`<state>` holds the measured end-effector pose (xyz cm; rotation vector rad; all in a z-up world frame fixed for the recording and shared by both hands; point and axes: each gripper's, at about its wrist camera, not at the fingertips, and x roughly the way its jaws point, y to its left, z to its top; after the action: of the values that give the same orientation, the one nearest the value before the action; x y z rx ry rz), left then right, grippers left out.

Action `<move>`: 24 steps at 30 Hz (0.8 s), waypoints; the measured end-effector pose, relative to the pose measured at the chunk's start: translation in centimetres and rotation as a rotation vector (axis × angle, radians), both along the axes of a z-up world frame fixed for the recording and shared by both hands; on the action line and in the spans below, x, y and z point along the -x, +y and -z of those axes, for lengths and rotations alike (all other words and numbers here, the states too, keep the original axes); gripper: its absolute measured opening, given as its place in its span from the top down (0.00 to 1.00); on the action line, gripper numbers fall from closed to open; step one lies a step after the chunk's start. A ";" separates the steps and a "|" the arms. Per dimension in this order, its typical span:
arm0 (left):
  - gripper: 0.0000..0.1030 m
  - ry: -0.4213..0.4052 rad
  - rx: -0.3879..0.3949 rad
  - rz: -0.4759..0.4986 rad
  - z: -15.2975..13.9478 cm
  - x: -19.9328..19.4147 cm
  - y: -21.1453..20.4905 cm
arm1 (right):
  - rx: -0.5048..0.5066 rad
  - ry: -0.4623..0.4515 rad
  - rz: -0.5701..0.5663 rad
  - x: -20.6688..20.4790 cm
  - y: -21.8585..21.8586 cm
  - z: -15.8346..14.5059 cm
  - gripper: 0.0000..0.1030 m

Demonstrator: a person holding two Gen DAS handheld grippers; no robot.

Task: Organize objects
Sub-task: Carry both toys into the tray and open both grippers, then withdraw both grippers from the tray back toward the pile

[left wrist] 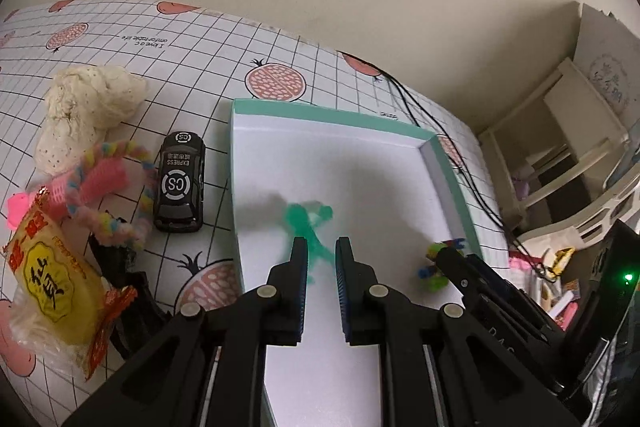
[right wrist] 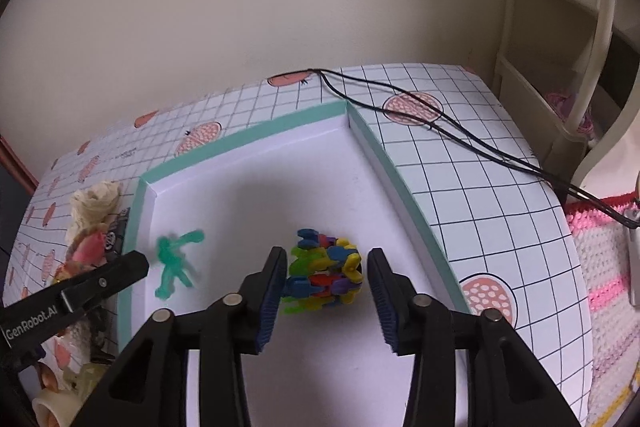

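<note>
- Left gripper (left wrist: 322, 250) fingers apart over the green figure (left wrist: 308, 227), blurred, apparently just dropped into the tray (left wrist: 332, 115).
- Right gripper (right wrist: 327, 277) fingers apart, straddling the colourful cluster (right wrist: 326, 277), sorted inside too.

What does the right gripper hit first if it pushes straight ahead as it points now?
Most likely the multicoloured toy cluster, sitting between the open fingers of the right gripper on the floor of the teal-rimmed box. Depth is unclear; the left finger looks nearly touching it.

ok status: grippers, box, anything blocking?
Left gripper open above green figure. Right gripper open around multicolour toy cluster. Both toys inside teal box. Nothing blocking.
</note>
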<state>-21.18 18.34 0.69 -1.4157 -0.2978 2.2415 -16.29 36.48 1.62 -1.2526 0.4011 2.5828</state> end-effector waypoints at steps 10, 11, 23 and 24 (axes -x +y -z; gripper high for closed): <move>0.86 0.071 0.102 -0.002 -2.3 -2.0 -1.0 | -0.035 0.011 -0.041 -1.5 -1.5 -2.3 0.51; 0.85 0.071 0.113 -0.008 -2.3 -2.2 -1.3 | -0.043 0.005 -0.046 -1.7 -1.7 -2.3 0.51; 0.15 0.105 0.195 -0.093 -2.9 -3.8 -3.3 | -0.041 -0.059 -0.079 -2.7 -2.8 -1.9 0.32; 0.11 0.110 0.196 -0.103 -2.9 -3.9 -3.6 | -0.037 -0.061 -0.083 -2.7 -2.9 -1.8 0.30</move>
<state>-17.29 14.78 3.63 -1.3947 -0.1192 2.4804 -13.58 33.62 3.42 -1.3588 0.2944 2.5996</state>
